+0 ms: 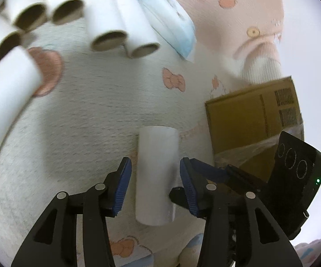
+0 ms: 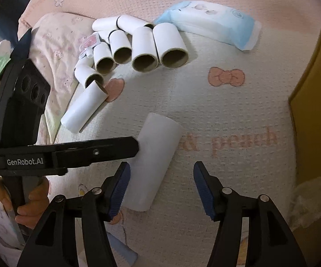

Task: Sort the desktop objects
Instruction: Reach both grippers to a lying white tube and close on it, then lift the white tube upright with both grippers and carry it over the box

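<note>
A white cardboard tube (image 1: pixel 156 173) lies on the patterned blanket, and my left gripper (image 1: pixel 155 184) is open with its blue pads on either side of the tube, a small gap on each side. The same tube (image 2: pixel 153 162) shows in the right wrist view, where the left gripper's black finger (image 2: pixel 116 148) reaches it from the left. My right gripper (image 2: pixel 161 189) is open and empty, just right of the tube's near end. Several more white tubes (image 2: pixel 138 46) lie grouped at the back left; they also show in the left wrist view (image 1: pixel 107 22).
A blue-and-white wet-wipe pack (image 2: pixel 211 22) lies at the back, also in the left wrist view (image 1: pixel 167 20). A brown cardboard box (image 1: pixel 253 122) stands at the right; its wall fills the right edge (image 2: pixel 313 102). A pink pillow (image 2: pixel 53 44) lies left.
</note>
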